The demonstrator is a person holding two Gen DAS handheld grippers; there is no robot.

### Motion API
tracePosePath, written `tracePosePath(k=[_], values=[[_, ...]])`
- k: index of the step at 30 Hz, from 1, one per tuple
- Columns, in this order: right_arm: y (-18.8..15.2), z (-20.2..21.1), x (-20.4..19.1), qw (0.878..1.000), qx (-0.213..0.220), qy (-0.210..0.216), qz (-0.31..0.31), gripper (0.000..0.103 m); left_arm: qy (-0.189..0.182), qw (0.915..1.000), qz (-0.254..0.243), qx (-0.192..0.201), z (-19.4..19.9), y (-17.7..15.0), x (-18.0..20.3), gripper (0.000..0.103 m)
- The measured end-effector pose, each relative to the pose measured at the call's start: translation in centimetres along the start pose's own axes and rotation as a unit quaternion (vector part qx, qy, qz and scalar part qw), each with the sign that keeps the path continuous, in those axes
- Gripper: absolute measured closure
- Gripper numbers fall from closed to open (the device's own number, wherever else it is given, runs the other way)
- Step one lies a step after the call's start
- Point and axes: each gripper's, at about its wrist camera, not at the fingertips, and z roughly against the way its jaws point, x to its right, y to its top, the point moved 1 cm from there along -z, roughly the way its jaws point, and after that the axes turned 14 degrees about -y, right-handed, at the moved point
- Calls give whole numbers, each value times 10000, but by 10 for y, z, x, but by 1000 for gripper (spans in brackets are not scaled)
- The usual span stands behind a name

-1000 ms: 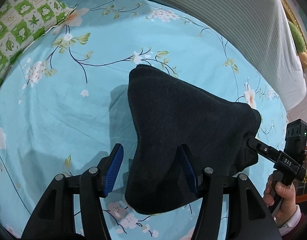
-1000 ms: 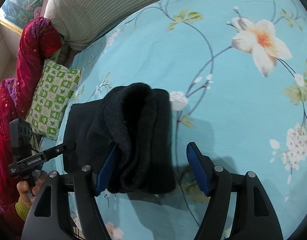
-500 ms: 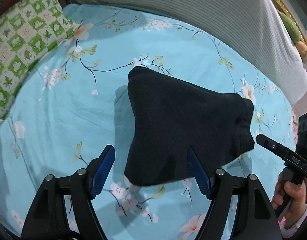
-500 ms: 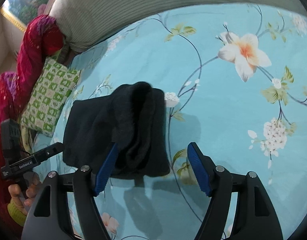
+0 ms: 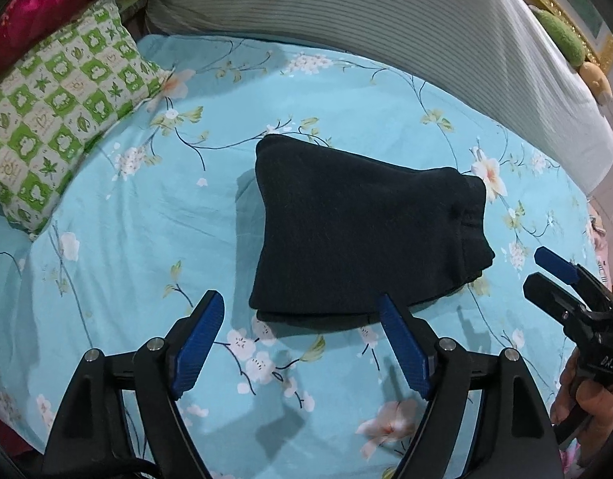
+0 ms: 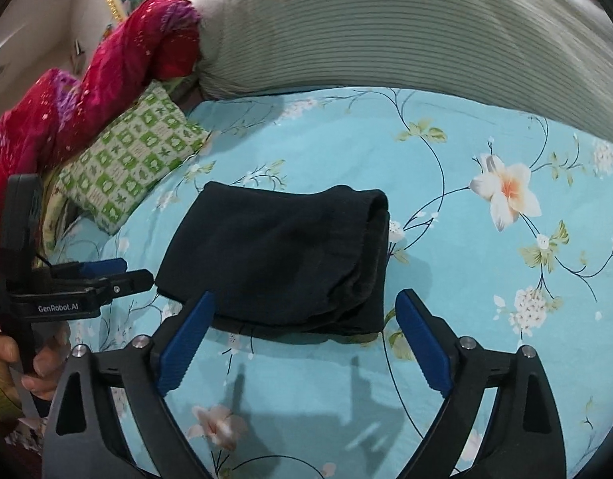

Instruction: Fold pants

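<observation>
Left claw [image 5: 298, 303], right claw [image 6: 306, 299], both agape above pants [image 5: 366, 235]

Black pants [image 5: 362, 235] on turquoise floral sheet [image 5: 155, 247], green-and-white checked pillow [image 5: 55, 119], grey striped bolster [image 6: 406, 40], crimson blanket [image 6: 107, 76]

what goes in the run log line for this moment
pants: folded, on bedsheet | left claw: open, just opened, empty | right claw: open, just opened, empty | contact: none

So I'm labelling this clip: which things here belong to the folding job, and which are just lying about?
Job:
- dark pants, folded on the sheet
- left gripper, open
- right gripper, open

Lying about:
- green checked pillow
- red blanket
- striped bolster
</observation>
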Motion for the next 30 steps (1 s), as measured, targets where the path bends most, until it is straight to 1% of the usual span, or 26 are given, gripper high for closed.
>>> tracePosePath(k=[12, 25, 30], values=[[-13, 7, -18, 9989, 106, -278, 375, 6, 282, 9993, -255, 58, 4, -13, 10, 21], [-21, -9, -22, 9983, 16, -363, 452, 6, 423, 9985, -351, 36, -8, -19, 12, 20], [-21, -15, -20, 9985, 24, -382, 388, 6, 589, 9975, -378, 107, -12, -20, 10, 20]])
